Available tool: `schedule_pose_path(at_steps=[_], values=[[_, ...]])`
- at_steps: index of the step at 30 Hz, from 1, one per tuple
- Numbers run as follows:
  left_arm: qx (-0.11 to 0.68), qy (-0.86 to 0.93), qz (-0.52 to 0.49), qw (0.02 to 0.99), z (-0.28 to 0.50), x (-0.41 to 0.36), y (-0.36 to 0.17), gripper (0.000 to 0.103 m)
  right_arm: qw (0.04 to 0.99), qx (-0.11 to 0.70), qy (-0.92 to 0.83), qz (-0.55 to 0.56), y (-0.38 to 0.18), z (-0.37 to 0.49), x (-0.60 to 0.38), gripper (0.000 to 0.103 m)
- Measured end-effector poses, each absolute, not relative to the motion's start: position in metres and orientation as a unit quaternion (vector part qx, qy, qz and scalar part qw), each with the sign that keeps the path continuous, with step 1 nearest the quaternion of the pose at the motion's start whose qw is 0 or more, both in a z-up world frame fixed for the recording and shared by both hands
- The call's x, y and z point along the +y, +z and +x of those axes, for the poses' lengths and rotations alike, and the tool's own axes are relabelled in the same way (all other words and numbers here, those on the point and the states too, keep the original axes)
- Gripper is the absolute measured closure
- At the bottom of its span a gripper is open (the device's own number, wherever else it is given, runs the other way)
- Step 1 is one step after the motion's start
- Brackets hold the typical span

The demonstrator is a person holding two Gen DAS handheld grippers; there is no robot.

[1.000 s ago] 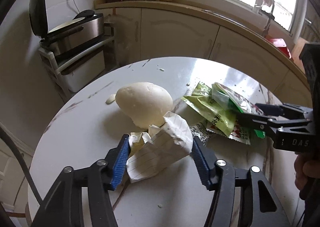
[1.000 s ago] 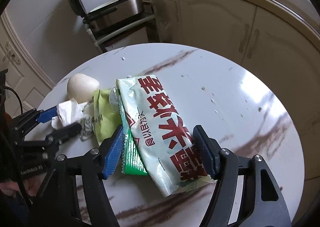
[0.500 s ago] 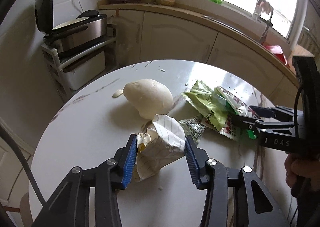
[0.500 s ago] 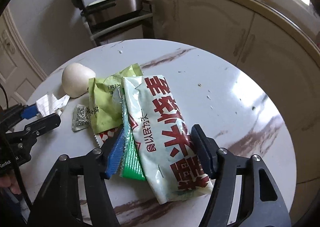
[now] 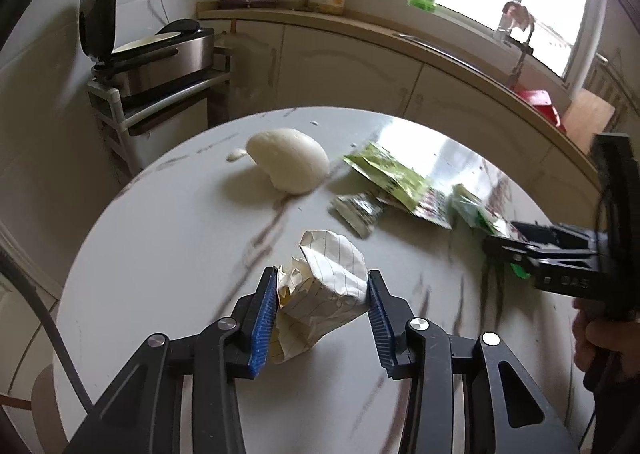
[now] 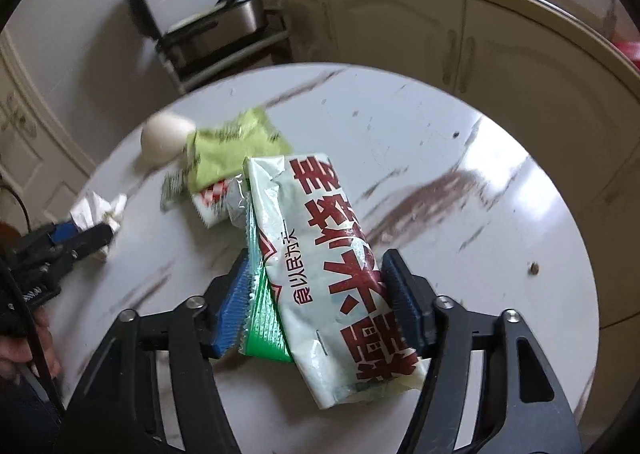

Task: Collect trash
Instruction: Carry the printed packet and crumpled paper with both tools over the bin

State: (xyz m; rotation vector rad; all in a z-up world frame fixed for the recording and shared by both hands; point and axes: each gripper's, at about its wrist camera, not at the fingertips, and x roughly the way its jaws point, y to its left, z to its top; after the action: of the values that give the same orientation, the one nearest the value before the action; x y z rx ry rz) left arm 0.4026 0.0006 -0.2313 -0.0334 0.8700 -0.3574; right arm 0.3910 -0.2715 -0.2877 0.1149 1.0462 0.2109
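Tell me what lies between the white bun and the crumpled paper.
Bare tabletop only, by the left wrist view; the bun and the paper stand apart.

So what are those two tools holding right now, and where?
The left tool pinches the crumpled lined paper by its sides; the right tool grips the white-and-red packet across its width.

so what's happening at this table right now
A person is clearing trash off the round table with a gripper in each hand. The left gripper, whose jaws have just been closing, is shut on a crumpled paper. The right gripper grips a white and red wrapper. A green packet and a white bun lie on the table.
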Motion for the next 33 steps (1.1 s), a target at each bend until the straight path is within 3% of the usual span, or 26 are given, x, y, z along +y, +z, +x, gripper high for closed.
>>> schedule_pose_path(at_steps=[4, 7, 11, 20, 33], values=[[0.42, -0.176, -0.017, 0.89, 0.387, -0.004, -0.228, 0.064, 0.859, 0.505, 0.085, -0.005, -0.291, 0.397, -0.253, 0.028], [0.418, -0.182, -0.016, 0.89, 0.375, -0.006, -0.222, 0.064, 0.863, 0.497, 0.084, -0.016, -0.29, 0.397, -0.249, 0.043], [0.413, -0.19, -0.016, 0.891, 0.362, -0.01, -0.214, 0.064, 0.863, 0.497, 0.094, 0.017, -0.285, 0.382, -0.257, 0.047], [0.404, -0.225, -0.013, 0.887, 0.33, -0.033, -0.195, 0.064, 0.862, 0.482, 0.109, 0.111, -0.276, 0.332, -0.297, 0.048], [0.383, -0.285, 0.02, 0.879, 0.279, -0.106, -0.159, 0.064, 0.885, 0.429, 0.088, 0.157, -0.236, 0.266, -0.356, 0.048]])
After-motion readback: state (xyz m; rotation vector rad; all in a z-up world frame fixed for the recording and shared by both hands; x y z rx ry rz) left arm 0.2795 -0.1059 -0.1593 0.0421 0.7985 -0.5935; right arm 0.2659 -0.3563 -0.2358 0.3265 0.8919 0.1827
